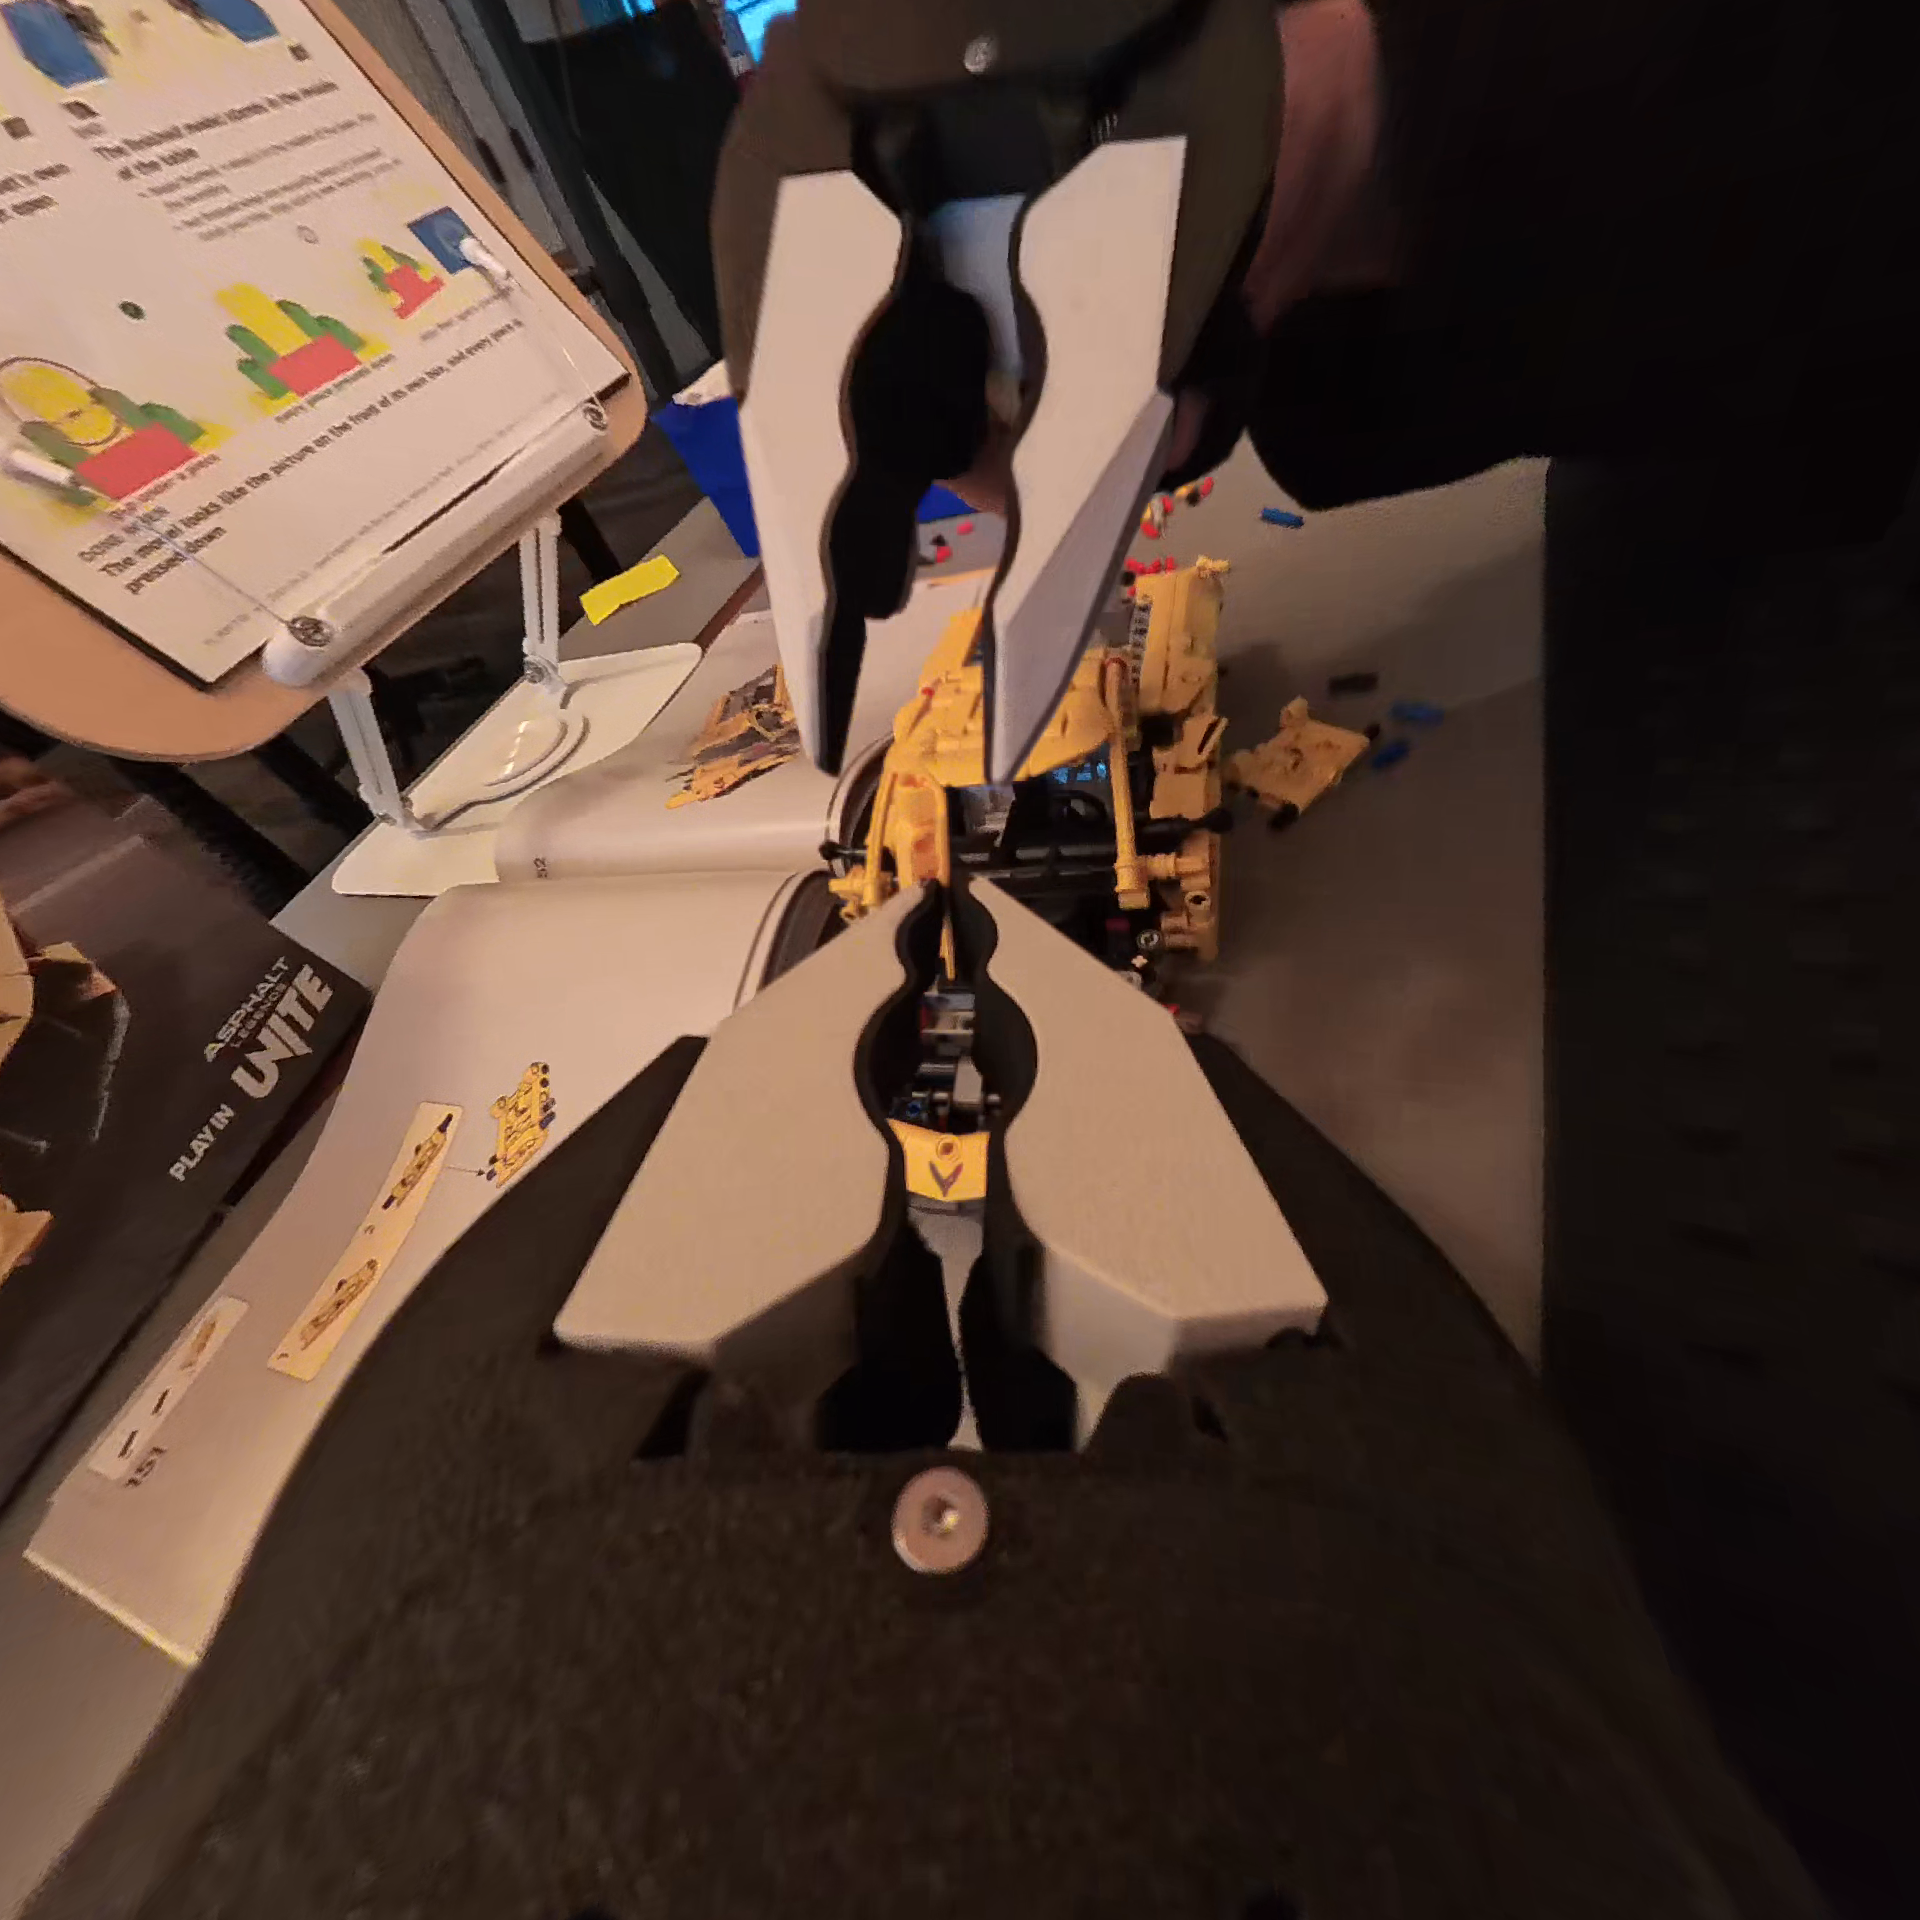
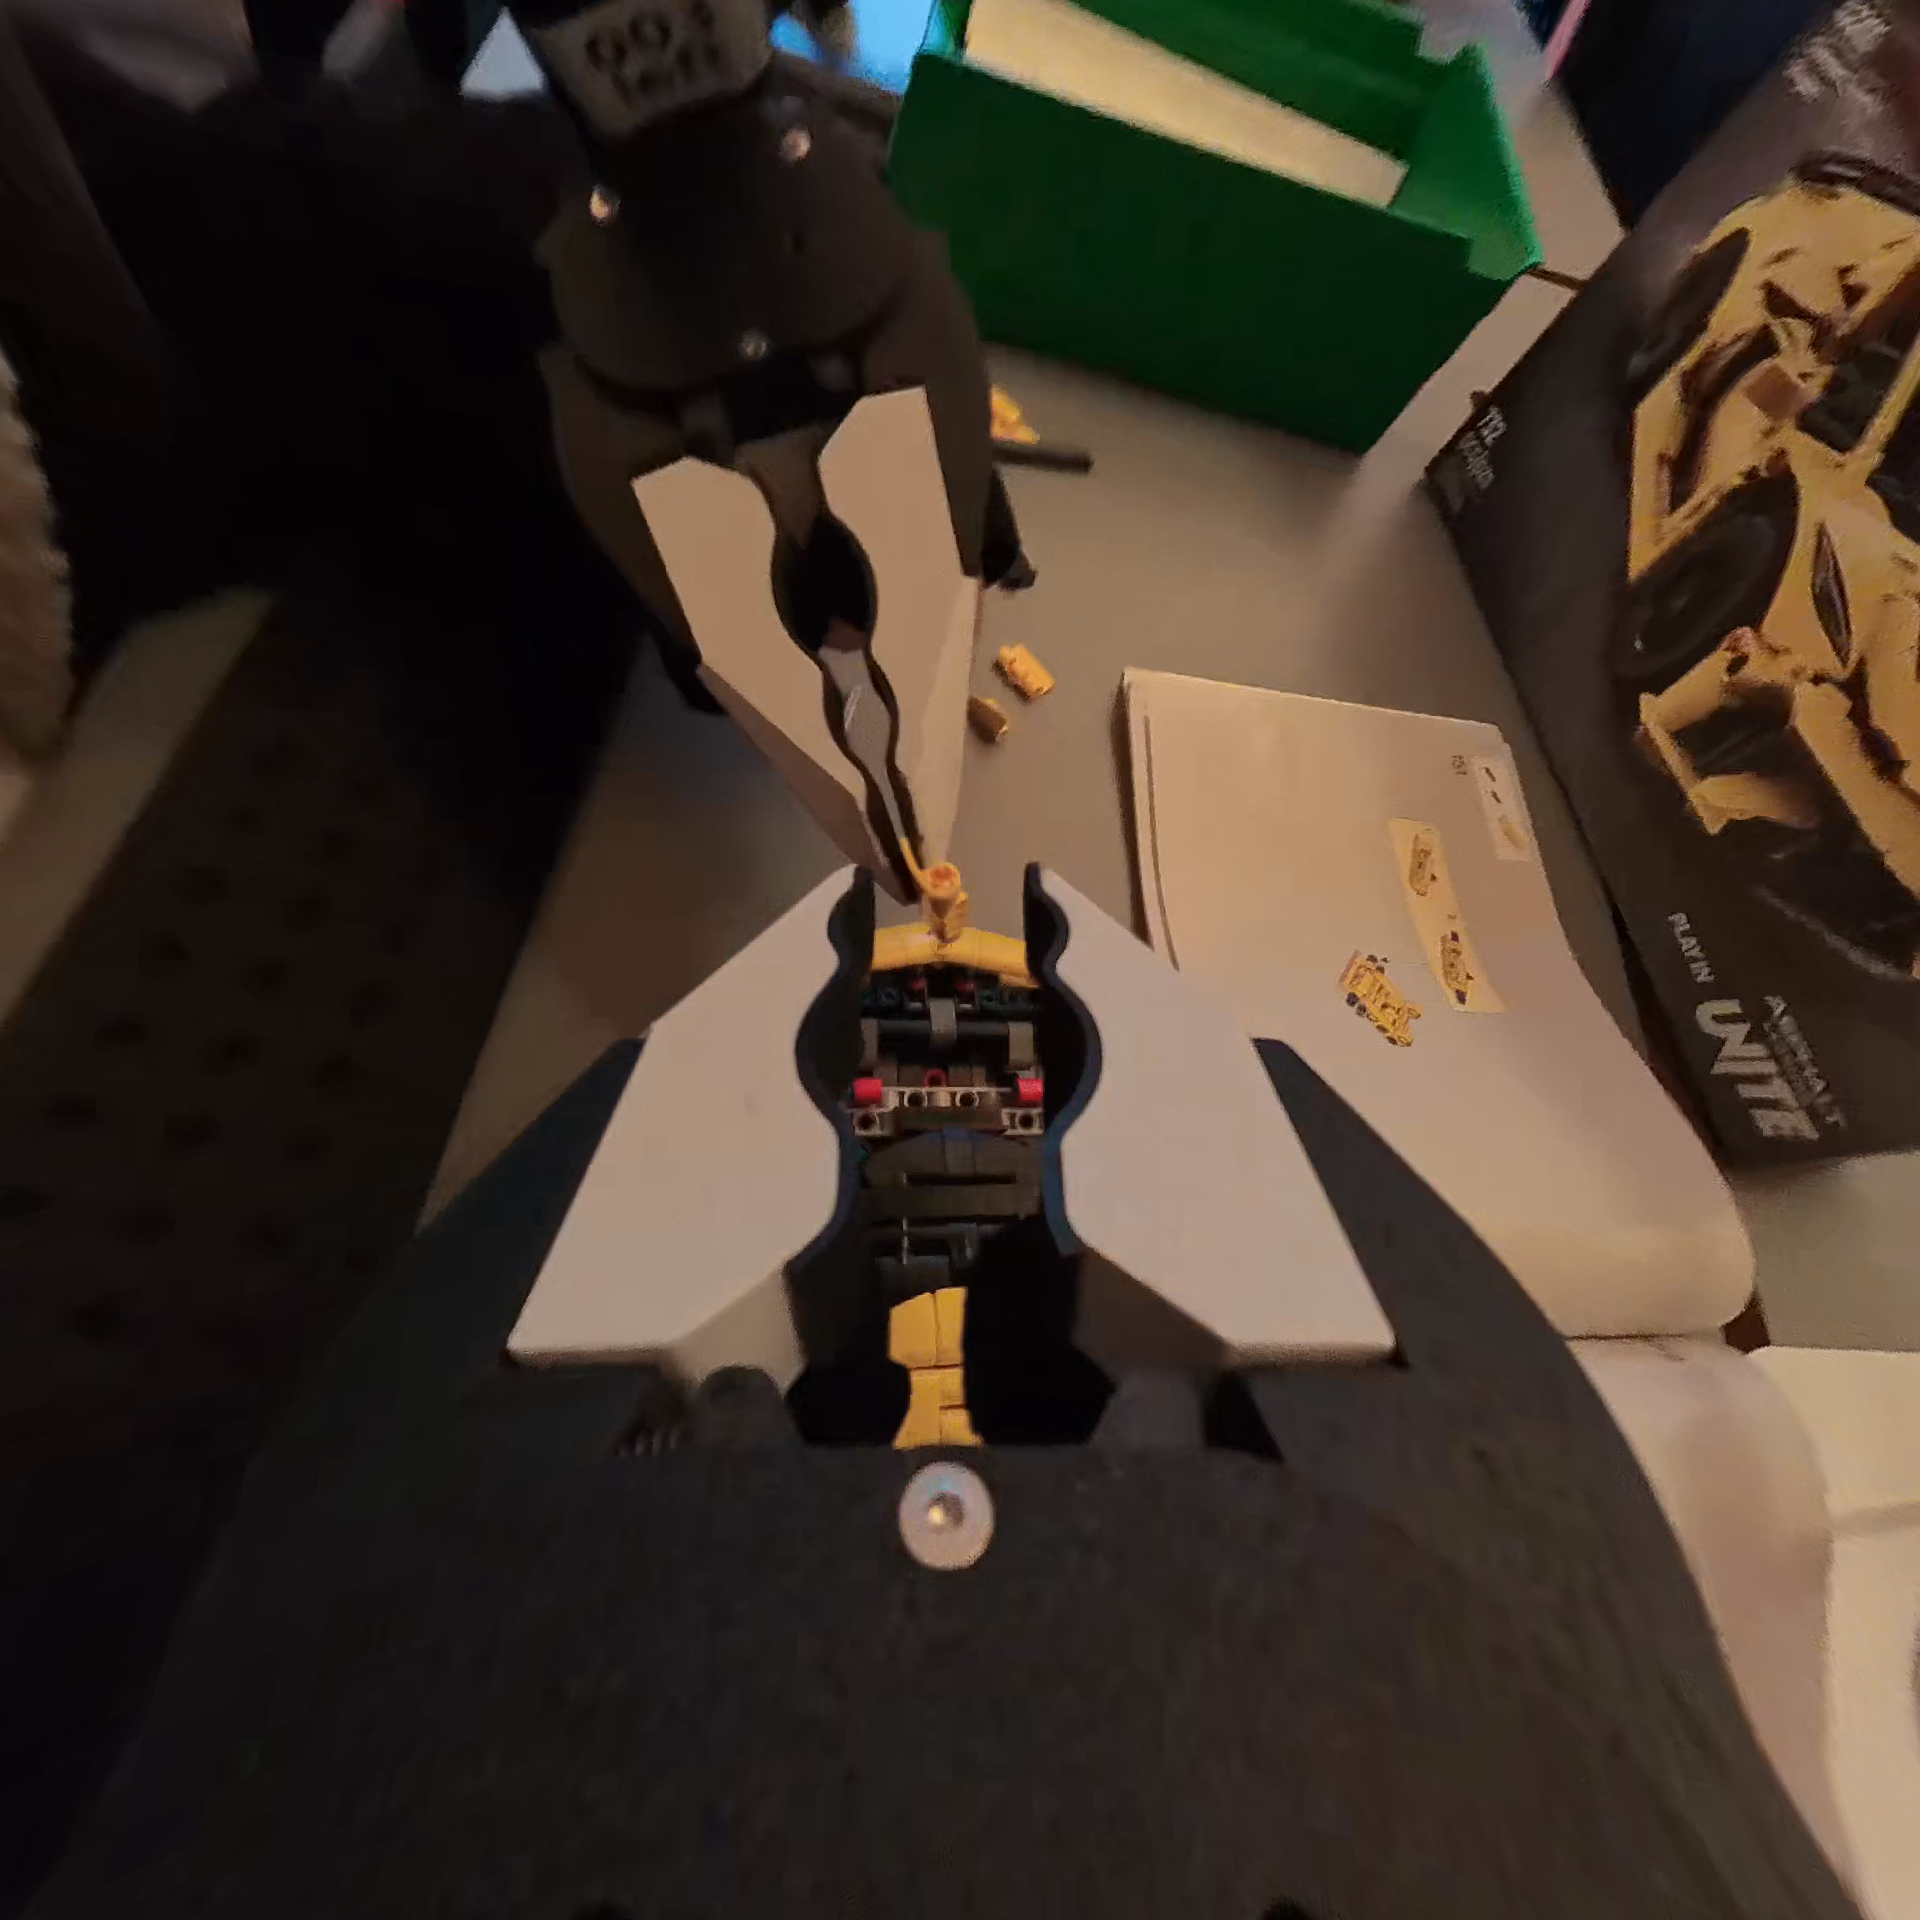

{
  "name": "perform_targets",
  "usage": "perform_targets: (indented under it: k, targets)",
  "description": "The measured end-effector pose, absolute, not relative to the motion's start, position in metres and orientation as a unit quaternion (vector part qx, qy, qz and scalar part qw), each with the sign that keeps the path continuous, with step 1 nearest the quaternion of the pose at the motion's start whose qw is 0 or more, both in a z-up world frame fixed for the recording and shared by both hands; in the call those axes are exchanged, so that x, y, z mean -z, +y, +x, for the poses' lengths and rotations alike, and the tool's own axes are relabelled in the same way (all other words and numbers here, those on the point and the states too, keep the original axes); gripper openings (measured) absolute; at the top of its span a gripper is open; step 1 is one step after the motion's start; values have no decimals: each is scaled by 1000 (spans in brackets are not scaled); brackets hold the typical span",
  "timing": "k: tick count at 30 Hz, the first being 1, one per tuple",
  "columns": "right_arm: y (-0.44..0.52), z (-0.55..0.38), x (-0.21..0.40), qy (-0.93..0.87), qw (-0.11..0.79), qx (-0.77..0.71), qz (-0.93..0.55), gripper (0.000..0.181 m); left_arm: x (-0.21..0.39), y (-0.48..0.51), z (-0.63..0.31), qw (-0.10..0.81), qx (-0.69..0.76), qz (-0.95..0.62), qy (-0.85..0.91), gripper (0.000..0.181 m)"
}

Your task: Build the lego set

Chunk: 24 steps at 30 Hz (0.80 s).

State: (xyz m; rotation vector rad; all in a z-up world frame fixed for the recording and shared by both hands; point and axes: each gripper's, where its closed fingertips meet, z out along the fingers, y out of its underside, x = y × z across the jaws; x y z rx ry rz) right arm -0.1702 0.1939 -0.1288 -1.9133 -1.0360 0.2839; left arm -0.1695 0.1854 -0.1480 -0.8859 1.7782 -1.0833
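Half-built yellow car model sits between the right gripper's wide-spread fingers; the left gripper, seemingly pinching a thin yellow piece, meets its front. Loose parts remain beyond.

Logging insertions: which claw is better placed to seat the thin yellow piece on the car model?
Left. The left claw pinches the thin yellow piece right at the car model; the right claw merely straddles the model.
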Motion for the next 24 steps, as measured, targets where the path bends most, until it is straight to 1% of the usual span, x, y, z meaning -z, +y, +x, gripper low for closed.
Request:
perform_targets:
  k: [5, 7, 9, 11, 12, 14, 15, 16, 17, 20, 24]
  targets:
    - [193, -174, 147, -485, 420, -49, -766, 8, 151, 180, -171, 422, 430, -342, 721, 0]
    - [196, -172, 147, -483, 428, -46, -762, 8, 152, 183, -169, 429, 423, -349, 718, 1]
    - [196, -171, 148, -466, 426, -58, -773, 8, 150, 185, -169, 404, 449, -382, 700, 1]
    - [205, -165, 137, -454, 471, -12, -756, 7, 139, 201, -166, 372, 504, -448, 638, 5]
    - [209, -162, 128, -450, 501, 22, -739, 7, 131, 211, -165, 341, 551, -482, 590, 9]
    - [216, -157, 109, -435, 554, 92, -704, 8, 116, 236, -165, 242, 666, -543, 450, 22]
    - [218, -158, 103, -437, 570, 130, -684, 7, 109, 242, -166, 178, 726, -544, 381, 35]
    - [219, -158, 98, -443, 578, 176, -662, 7, 100, 243, -170, 120, 776, -525, 328, 36]
    - [222, -157, 94, -446, 584, 230, -639, 7, 97, 245, -171, 84, 803, -515, 287, 36]
    - [227, -164, 88, -457, 587, 334, -579, 6, 95, 240, -170, 26, 831, -498, 247, 37]
    - [236, -175, 97, -488, 564, 389, -540, 6, 91, 232, -169, -25, 852, -475, 218, 36]
